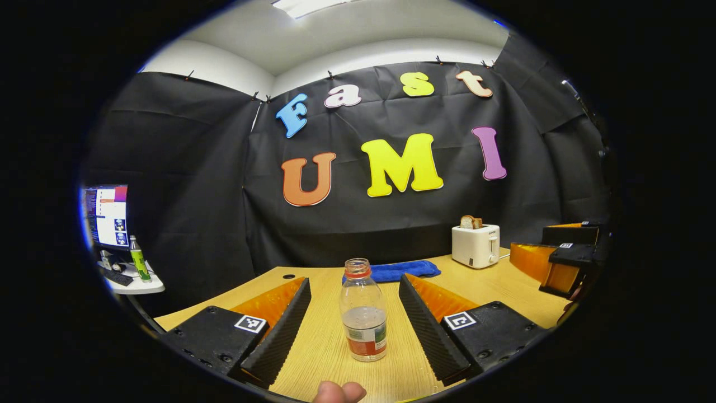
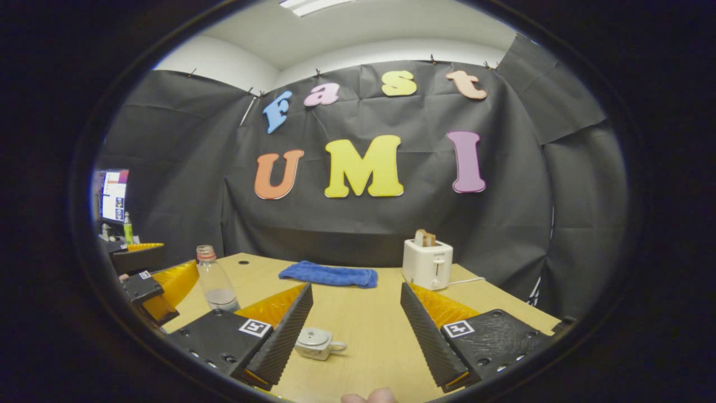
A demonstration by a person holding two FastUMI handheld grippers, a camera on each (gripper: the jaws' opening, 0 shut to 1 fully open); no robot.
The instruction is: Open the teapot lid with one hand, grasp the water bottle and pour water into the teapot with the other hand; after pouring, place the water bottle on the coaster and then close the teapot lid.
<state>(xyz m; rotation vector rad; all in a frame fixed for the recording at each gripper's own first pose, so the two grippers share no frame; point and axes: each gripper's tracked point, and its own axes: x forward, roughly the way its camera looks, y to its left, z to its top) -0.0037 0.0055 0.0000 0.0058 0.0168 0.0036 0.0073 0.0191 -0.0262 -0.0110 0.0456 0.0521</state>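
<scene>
water bottle (image 1: 363, 310) stands uncapped on the table (image 1: 319, 347), between your left gripper (image 1: 353, 327) fingers, jaws apart, untouched | teapot (image 2: 316, 342), lid on, sits near your right gripper (image 2: 354, 329), jaws apart | far: blue cloth (image 2: 330, 275), toaster (image 2: 428, 263) on the right

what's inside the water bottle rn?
The water bottle, standing uncapped on the table between the open left gripper fingers, holds clear water in roughly its lower part. The label band hides the bottom contents.
</scene>
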